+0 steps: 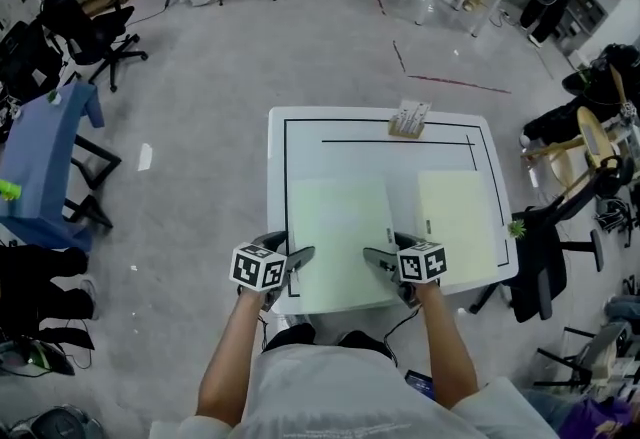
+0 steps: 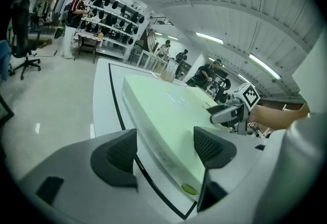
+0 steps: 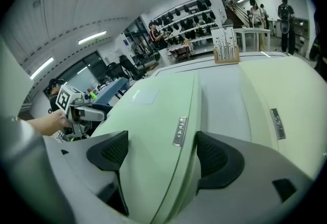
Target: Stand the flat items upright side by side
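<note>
Both grippers sit low at the near edge of the table (image 1: 278, 142), one at each near corner of the same pale green folder (image 1: 340, 237). The folder lies flat, with its long sides running straight away from them.

Left gripper (image 2: 163, 149) has its jaws wide apart. The folder's left edge passes between them, and no pad presses on it. Right gripper (image 3: 161, 154) is likewise spread, with the folder's labelled right edge between its jaws and not gripped.

Neither hand is nearer, so the lift looks like a job for both, tipping the folder up about its far edge or a long side.

A second folder (image 1: 455, 222) lies flat just beyond the right gripper's outer side, with a strip of bare table between the two. A small wooden stand (image 1: 409, 119) sits well ahead at the far edge.

From the head view, the marker cubes hide the folder's near corners. I cannot tell whether any jaw touches the table or the cover. The label print is too small to read.
</note>
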Motion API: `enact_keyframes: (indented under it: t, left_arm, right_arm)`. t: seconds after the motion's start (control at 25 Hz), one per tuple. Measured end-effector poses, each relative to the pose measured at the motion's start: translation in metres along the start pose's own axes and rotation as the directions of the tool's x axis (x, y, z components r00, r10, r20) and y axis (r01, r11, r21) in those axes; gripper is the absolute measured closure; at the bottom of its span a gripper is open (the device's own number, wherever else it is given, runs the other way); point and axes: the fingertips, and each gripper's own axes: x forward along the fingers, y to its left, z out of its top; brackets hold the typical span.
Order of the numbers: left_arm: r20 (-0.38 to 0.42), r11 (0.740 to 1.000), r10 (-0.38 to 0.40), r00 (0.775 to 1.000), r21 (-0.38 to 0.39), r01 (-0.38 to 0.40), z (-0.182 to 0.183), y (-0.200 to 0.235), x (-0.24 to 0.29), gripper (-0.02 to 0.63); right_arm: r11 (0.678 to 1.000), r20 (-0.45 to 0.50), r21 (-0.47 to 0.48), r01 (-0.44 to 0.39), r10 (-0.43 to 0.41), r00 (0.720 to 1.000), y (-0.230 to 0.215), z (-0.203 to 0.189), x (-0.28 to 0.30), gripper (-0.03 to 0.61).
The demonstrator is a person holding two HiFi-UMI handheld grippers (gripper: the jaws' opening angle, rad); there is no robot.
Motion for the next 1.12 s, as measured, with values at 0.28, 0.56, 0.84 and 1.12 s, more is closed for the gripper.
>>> enact_keyframes:
  t: [0.28,0.56,0.84,1.12]
  left_arm:
    - [0.027,0.999,-0.020,0.999,-0.044,0.021,0.001,0.019,-0.009,0.247]
    - [0.027,0.997,-0.061,0.998,-0.055,0.062,0.005,0.027,-0.013,0.235]
    - [0.010,0.984,-0.123,0.992,-0.132,0.123,-0.002,0.025,-0.005,0.235]
    - [0.003,0.977,-0.137,0.991,-0.164,0.136,-0.003,0.023,0.000,0.227]
  right_arm:
    - [0.999,0.052,0.034,0.032,-0.034,0.998,0.016,0.012,0.018,0.166]
    - [0.999,0.014,0.030,-0.046,0.045,0.999,0.020,0.019,0.027,0.160]
    - [0.984,0.024,0.091,-0.156,0.154,0.988,0.016,0.016,0.040,0.140]
    - [0.980,0.060,0.120,-0.161,0.155,0.986,0.018,0.019,0.045,0.123]
